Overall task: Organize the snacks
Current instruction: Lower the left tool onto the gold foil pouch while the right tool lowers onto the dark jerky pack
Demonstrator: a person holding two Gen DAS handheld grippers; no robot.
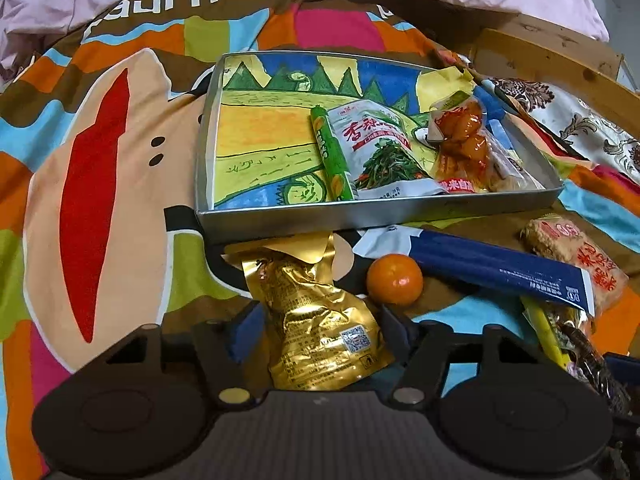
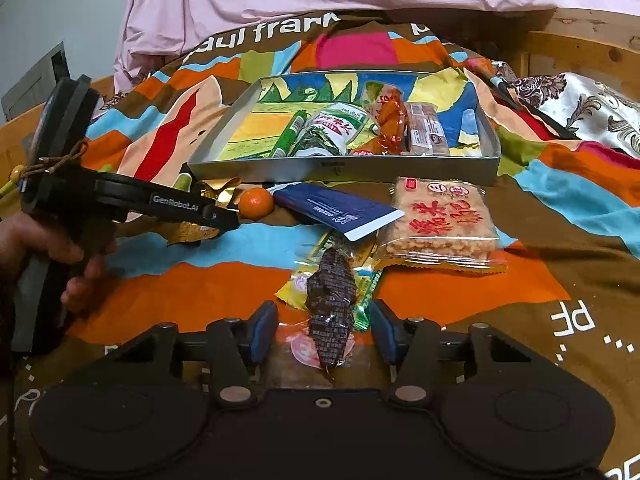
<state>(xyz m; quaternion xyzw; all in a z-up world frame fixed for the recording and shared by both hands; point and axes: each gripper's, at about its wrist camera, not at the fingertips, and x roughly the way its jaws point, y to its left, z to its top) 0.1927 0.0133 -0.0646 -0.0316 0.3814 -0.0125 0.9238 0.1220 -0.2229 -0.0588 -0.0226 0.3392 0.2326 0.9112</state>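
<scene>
Gold foil packet (image 1: 320, 320) sits between the left tongs (image 1: 316, 330), whose pads press its sides, on the bright blanket (image 1: 100, 160) before the metal tray (image 1: 280, 216). Right tongs (image 2: 324, 332) stand part open around a dark wrapped snack (image 2: 332, 304), pads apart from it.

right tongs (image 2: 324, 332) | straddling dark snack packet (image 2: 331, 308) (pads apart)

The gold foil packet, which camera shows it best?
The left wrist view: the gold foil packet fills the foreground between the left claw's fingers, print and QR code visible. In the right wrist view only crumpled gold edges show beside that claw.
</scene>
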